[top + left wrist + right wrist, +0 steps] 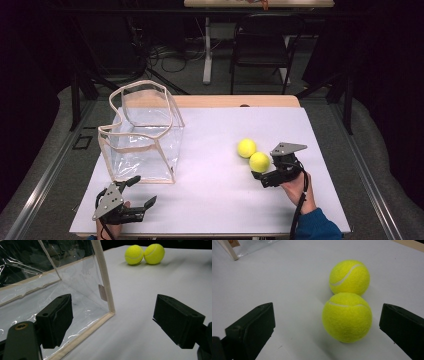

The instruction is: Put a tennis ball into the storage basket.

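A clear plastic bag (145, 135) with cream trim is standing open on the table (215, 200), holding nothing inside. Two tennis balls (253, 155) are lying touching each other, well apart from it. The right gripper (263, 175) is gaping wide around the nearer ball, not gripping. The left gripper (142, 192) is resting wide open, gripping nothing, beside the bag's corner.
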The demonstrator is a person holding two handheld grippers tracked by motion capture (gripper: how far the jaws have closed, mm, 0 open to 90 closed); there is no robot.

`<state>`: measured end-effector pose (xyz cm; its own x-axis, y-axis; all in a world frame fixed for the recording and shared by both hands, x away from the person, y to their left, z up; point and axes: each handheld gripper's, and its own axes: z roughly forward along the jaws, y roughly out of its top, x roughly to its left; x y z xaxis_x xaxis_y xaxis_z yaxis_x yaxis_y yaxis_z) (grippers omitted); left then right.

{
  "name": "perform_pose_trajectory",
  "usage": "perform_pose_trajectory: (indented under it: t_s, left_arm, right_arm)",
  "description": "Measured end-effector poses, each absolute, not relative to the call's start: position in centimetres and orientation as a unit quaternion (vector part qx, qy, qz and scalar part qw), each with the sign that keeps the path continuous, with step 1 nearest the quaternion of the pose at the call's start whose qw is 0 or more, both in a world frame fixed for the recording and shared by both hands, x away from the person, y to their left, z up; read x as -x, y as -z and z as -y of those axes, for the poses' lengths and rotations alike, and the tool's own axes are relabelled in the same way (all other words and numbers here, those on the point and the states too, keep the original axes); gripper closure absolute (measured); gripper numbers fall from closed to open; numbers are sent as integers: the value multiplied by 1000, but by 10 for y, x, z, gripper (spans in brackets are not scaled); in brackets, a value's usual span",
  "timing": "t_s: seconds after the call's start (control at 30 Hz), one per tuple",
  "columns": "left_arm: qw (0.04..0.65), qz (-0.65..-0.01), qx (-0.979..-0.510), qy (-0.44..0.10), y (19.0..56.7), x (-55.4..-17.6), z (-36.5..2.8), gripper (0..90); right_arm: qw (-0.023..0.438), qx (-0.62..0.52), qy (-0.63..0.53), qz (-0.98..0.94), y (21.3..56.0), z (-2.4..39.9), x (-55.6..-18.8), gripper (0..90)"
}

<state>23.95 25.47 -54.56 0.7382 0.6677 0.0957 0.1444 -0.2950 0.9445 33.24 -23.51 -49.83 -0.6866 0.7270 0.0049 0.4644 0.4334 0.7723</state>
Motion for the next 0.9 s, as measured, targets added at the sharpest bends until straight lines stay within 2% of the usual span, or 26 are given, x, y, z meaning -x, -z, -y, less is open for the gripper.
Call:
perform_pose_trajectory:
  t_s: [0.9]
  left_arm:
    - [530, -265, -766, -247, 546, -240, -255, 159]
  right_arm:
    - [124, -386, -314, -859, 517, 226, -377, 0]
